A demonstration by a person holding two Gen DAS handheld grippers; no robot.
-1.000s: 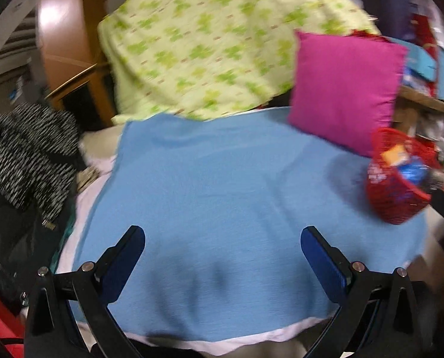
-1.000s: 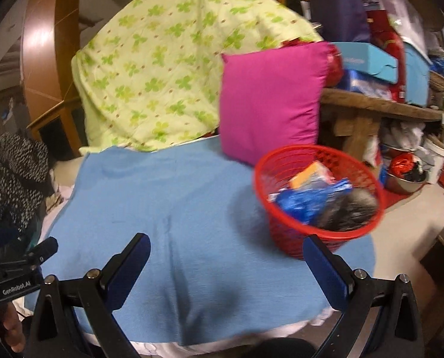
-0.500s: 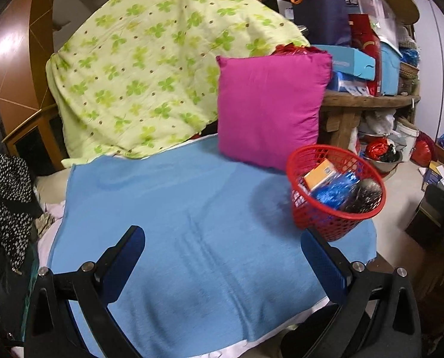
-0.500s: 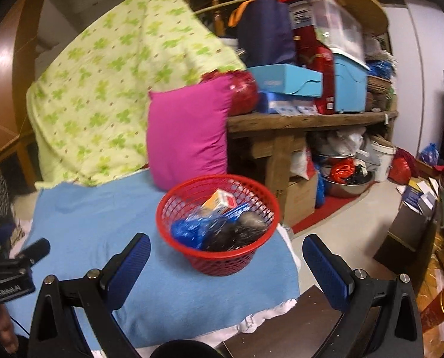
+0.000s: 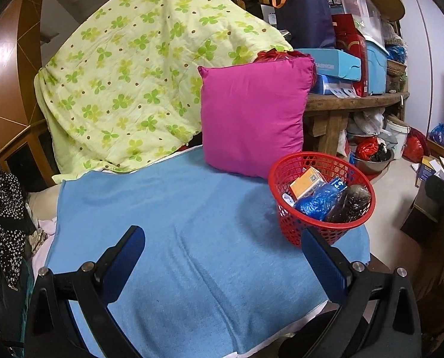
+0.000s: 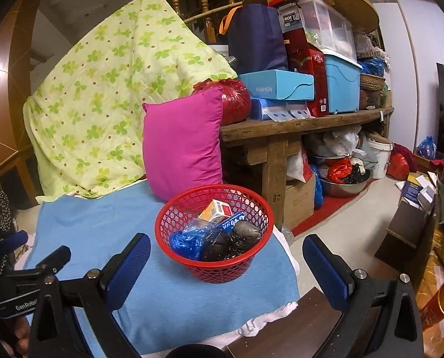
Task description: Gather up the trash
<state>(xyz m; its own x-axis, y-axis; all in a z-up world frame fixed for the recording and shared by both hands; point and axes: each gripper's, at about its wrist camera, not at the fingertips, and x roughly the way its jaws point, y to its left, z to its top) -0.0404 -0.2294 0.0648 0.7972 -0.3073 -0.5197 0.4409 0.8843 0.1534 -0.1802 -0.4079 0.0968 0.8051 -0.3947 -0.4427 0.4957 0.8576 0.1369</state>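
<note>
Both the left gripper [image 5: 223,256] and right gripper [image 6: 226,264] are spread wide, holding nothing. The red mesh basket [image 6: 214,268] of trash sits at the right gripper's 12 o'clock on the blue towel [image 6: 96,226].

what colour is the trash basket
Red basket, clearest in the right wrist view.

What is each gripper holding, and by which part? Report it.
Nothing is held. The left gripper and right gripper are both open and empty; the trash sits in the red basket.
</note>
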